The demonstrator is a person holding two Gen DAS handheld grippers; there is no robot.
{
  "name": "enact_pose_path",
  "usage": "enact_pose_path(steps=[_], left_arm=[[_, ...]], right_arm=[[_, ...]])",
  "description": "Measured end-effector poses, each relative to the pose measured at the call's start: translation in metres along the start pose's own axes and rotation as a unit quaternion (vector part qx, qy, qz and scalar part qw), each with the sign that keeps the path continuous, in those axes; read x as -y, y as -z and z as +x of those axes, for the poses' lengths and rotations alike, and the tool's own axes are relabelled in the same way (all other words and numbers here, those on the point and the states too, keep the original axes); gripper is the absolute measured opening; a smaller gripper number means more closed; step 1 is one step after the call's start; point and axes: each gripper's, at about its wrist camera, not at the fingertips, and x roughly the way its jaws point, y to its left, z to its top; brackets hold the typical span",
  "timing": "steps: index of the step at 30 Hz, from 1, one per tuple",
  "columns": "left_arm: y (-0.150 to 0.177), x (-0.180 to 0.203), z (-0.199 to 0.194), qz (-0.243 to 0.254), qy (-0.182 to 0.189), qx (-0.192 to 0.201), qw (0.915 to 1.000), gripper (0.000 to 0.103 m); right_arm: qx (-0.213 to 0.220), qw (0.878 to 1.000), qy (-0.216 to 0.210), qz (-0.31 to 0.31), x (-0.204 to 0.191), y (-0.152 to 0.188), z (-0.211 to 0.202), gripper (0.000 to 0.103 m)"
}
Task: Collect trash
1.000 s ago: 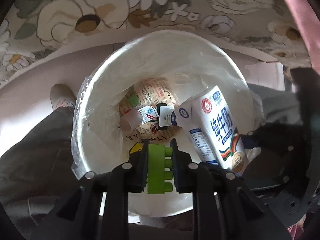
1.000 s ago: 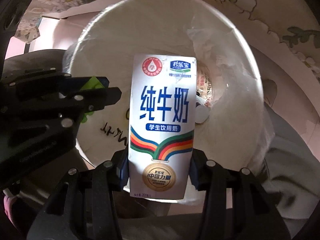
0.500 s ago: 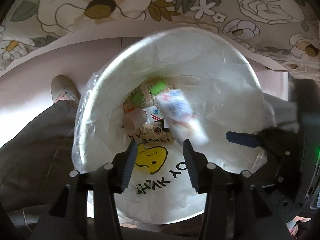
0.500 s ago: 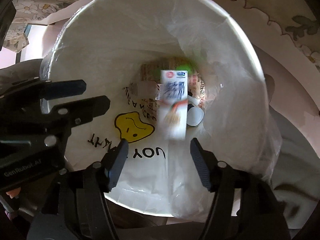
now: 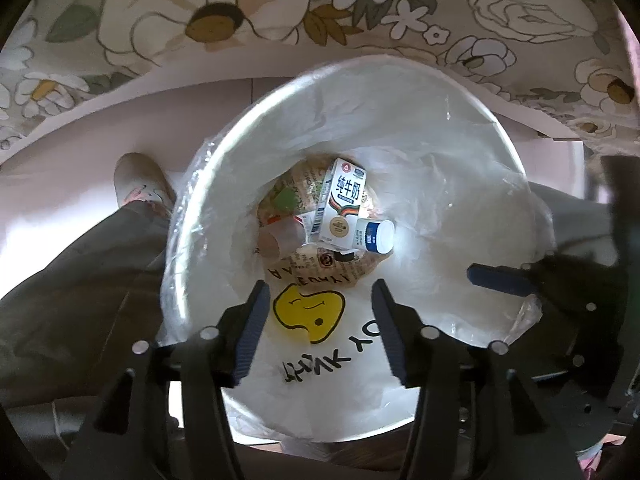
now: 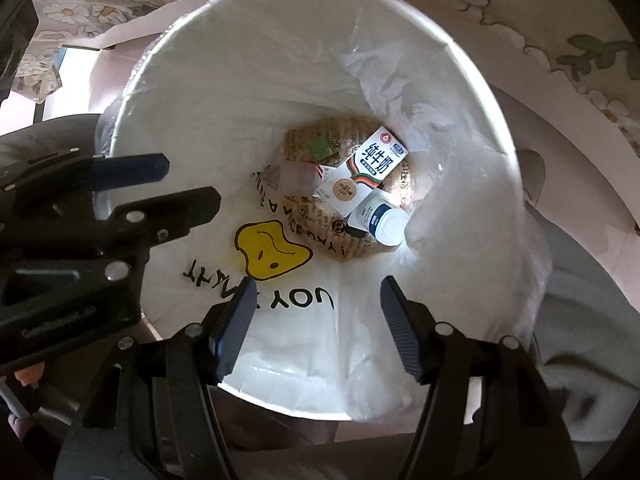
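Observation:
A white trash bin (image 5: 200, 216) (image 6: 132, 92) lined with a plastic bag printed with a yellow smiley face (image 5: 308, 308) (image 6: 272, 252) stands below both grippers. At its bottom lie a white milk carton (image 5: 340, 204) (image 6: 364, 172), a small white bottle (image 5: 374, 236) (image 6: 380, 216), a green block (image 5: 286, 200) (image 6: 320, 146) and printed paper. My left gripper (image 5: 320, 320) is open and empty above the bin's near rim; it also shows in the right wrist view (image 6: 160, 184). My right gripper (image 6: 316, 320) is open and empty above the bin; one of its fingers (image 5: 496, 280) shows in the left wrist view.
A floral cloth (image 5: 320, 12) (image 6: 520, 0) hangs beyond the bin over a pale floor (image 5: 100, 128). The person's shoe (image 5: 140, 184) and grey trouser leg (image 5: 80, 280) are left of the bin.
The left gripper opened and dropped the green block; the right gripper opened and dropped the milk carton. Both now lie at the bottom of the bin.

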Motion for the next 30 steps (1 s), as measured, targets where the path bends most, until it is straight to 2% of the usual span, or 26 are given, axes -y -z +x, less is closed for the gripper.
enact_pose_path(steps=[3,6,9,13,16,22,30], left_arm=[[0.002,0.002,-0.010,0.004,-0.016,0.015,0.9998,0.061],[0.008,0.007,-0.026,0.011,-0.028,0.037,0.9989,0.071],[0.017,0.014,-0.049,0.027,-0.041,0.070,0.9964,0.078],[0.029,0.025,-0.085,0.047,-0.059,0.116,0.9904,0.083],[0.039,0.034,-0.117,0.057,-0.071,0.157,0.9834,0.088],[0.059,0.053,-0.178,0.088,-0.110,0.229,0.9631,0.091],[0.096,0.075,-0.234,0.127,-0.121,0.289,0.9411,0.091]], right_arm=[[0.017,1.000,-0.004,-0.003,-0.002,0.003,-0.014,0.067],[0.044,0.999,-0.001,-0.005,-0.004,0.008,-0.037,0.071],[0.065,0.998,0.018,-0.010,-0.007,0.015,-0.061,0.075],[0.097,0.994,0.032,-0.022,-0.013,0.028,-0.089,0.077],[0.127,0.990,0.042,-0.032,-0.019,0.042,-0.114,0.078],[0.174,0.982,0.055,-0.046,-0.025,0.068,-0.154,0.080],[0.243,0.965,0.089,-0.051,-0.032,0.105,-0.211,0.082]])
